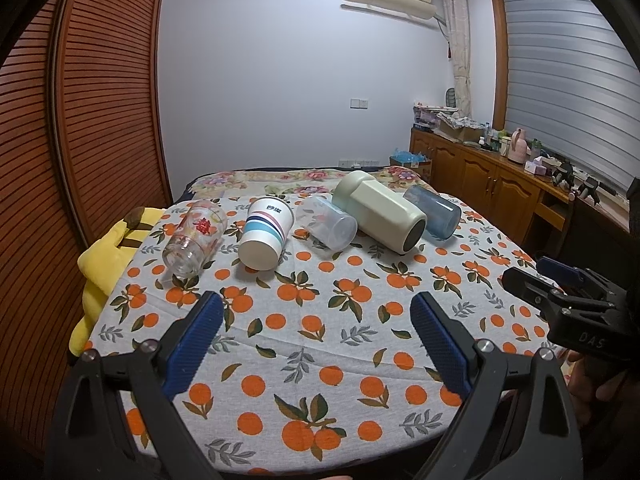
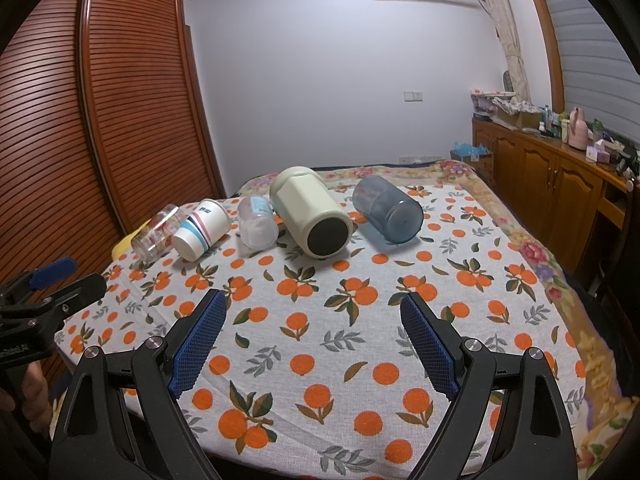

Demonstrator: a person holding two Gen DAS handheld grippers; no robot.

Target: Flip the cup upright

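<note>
Several cups lie on their sides in a row across the far part of the orange-print cloth (image 1: 320, 340). From left: a printed glass (image 1: 195, 237) (image 2: 158, 233), a striped paper cup (image 1: 265, 232) (image 2: 203, 229), a clear plastic cup (image 1: 326, 221) (image 2: 257, 221), a big cream mug (image 1: 380, 212) (image 2: 310, 216) and a blue tumbler (image 1: 433, 211) (image 2: 387, 210). My left gripper (image 1: 318, 308) is open and empty, well short of the row. My right gripper (image 2: 312, 306) is open and empty, also in front of the cups.
A yellow plush toy (image 1: 102, 264) lies at the cloth's left edge. A slatted wooden wardrobe (image 1: 80, 120) stands on the left. A cluttered wooden sideboard (image 1: 500, 176) runs along the right wall. The right gripper shows at the right edge of the left wrist view (image 1: 568, 304).
</note>
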